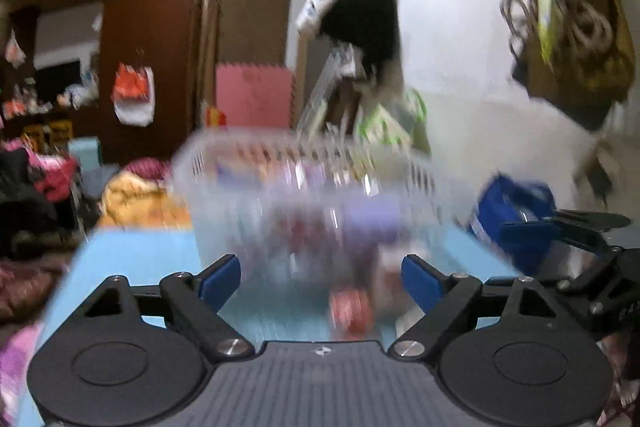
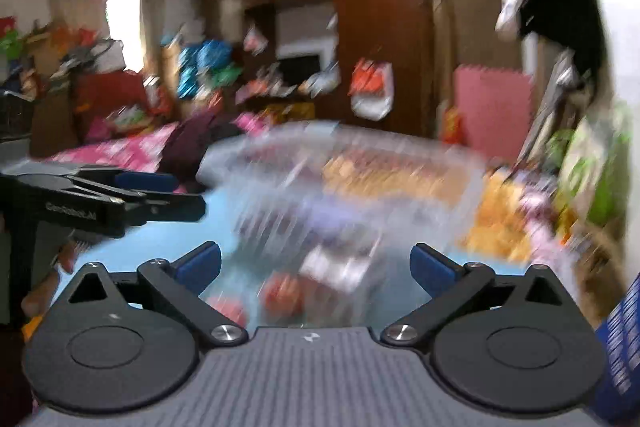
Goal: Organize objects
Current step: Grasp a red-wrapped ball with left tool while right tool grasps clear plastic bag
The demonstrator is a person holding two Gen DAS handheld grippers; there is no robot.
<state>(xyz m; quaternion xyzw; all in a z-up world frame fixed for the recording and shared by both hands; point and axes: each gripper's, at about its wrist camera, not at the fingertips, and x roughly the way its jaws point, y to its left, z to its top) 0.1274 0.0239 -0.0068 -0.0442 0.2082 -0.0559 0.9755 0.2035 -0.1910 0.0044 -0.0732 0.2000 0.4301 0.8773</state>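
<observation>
Clear plastic basket (image 1: 304,187) mid-frame on blue table (image 1: 132,259), heavily blurred; left gripper (image 1: 321,281) and right gripper (image 2: 316,269) both spread, empty. We risk knocking the basket.

Clear slotted basket (image 1: 304,183) (contents a purple-red blur), light blue table (image 1: 132,263), blue-padded black left gripper (image 1: 321,281)

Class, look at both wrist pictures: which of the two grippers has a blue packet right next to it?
The right gripper: in the left wrist view, a blue packet sits against its fingers. The left gripper has none beside it.
</observation>
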